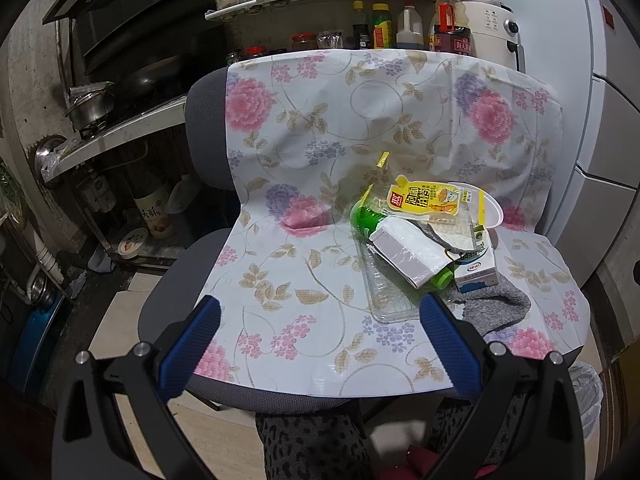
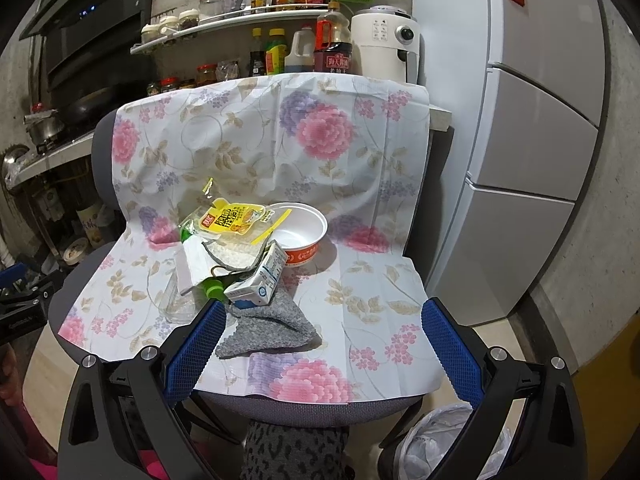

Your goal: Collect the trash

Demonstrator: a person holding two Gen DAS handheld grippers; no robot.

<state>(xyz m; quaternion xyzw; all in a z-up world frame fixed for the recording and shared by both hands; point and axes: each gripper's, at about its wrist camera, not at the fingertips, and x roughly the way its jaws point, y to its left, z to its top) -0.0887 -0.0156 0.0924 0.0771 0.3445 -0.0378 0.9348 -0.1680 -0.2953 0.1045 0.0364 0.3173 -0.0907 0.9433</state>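
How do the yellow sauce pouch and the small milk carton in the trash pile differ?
The yellow sauce pouch is flat and soft, lying on top toward the chair back; the milk carton is a boxy white-and-blue pack, tipped on its side nearer the front, against the grey cloth. Both sit in one pile, ungripped.

Grey office chair (image 2: 80,280) covered with flowered plastic sheet (image 2: 248,128), on the sheet a white bowl (image 2: 300,232), grey cloth (image 2: 272,328), clear plastic tray (image 1: 384,300), trash pile on top.

Before you: chair (image 2: 80,292) draped in a floral cloth (image 2: 248,148); far behind, sauce bottles (image 2: 334,46) and a white appliance (image 2: 386,46); right, a refrigerator (image 2: 532,140).
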